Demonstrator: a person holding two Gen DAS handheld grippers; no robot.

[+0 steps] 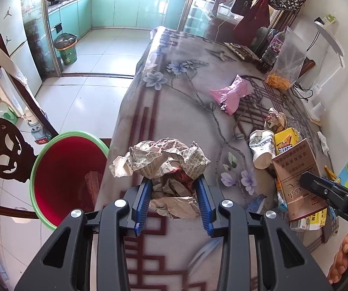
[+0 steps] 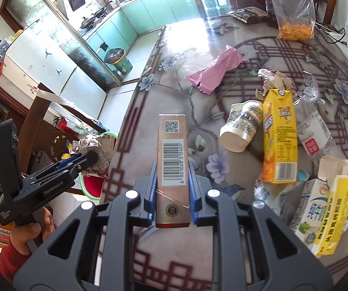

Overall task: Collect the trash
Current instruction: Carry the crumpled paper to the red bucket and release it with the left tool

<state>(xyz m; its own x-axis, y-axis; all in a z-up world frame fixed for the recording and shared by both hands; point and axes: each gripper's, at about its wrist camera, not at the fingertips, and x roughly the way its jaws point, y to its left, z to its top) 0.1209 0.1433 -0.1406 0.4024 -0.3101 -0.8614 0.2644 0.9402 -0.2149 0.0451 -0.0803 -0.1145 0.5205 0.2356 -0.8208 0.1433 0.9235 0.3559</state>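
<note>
Crumpled newspaper (image 1: 164, 162) pinched by left hand-held gripper (image 1: 174, 181); right hand-held gripper (image 2: 172, 167) clamps barcoded carton (image 2: 172, 160)

A home: a dining table (image 1: 174, 92) beside a kitchen with teal cabinets (image 1: 125, 9) and fridge (image 2: 52, 72).

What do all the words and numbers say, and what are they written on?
"6 901028 315425", last digits unsure: barcode on the copper carton in the right gripper.
"GenRobot.AI": left gripper body, seen from the right wrist.
"DAS": right gripper body, seen from the left wrist.
"1010701": crumpled newspaper in the left gripper.
Chinese print on the yellow drink carton, milk carton and bottle label: too small to read.
</note>
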